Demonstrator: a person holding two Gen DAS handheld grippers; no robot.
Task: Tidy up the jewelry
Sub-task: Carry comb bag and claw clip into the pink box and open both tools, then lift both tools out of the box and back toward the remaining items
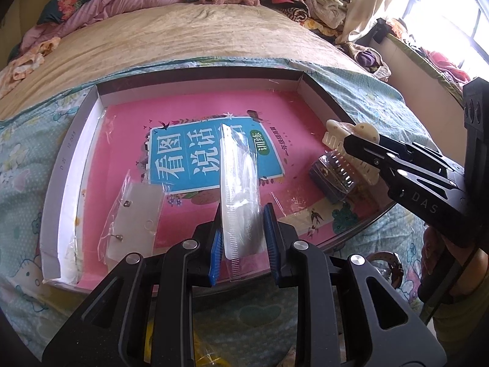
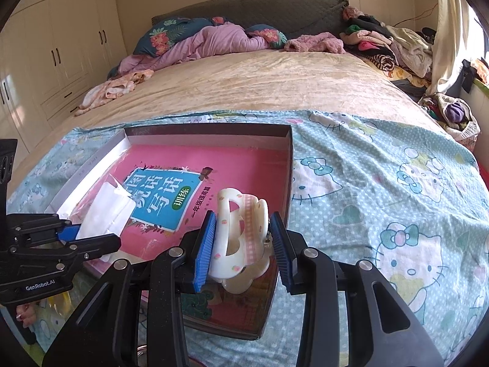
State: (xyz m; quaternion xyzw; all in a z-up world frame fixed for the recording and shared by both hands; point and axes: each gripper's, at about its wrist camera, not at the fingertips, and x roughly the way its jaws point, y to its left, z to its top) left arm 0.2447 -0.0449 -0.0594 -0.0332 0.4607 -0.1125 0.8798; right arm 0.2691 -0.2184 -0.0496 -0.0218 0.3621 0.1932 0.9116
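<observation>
Right hand-held gripper [image 2: 241, 244] "DAS" pinching hair claw [image 2: 240, 238]; left [image 1: 241, 238] "GenRobot.AI" pinching packet [image 1: 240, 189]

Wristwatch [image 1: 394, 267] half hidden behind left tool [image 1: 243, 241]

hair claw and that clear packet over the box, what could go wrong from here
1. The right gripper pinches the cream hair claw across its curved shell; it could slip or twist out.
2. The left gripper holds the slick clear packet by one end, so it may slide free.
3. The claw hangs just above a small clear case; lowering could knock it.
</observation>
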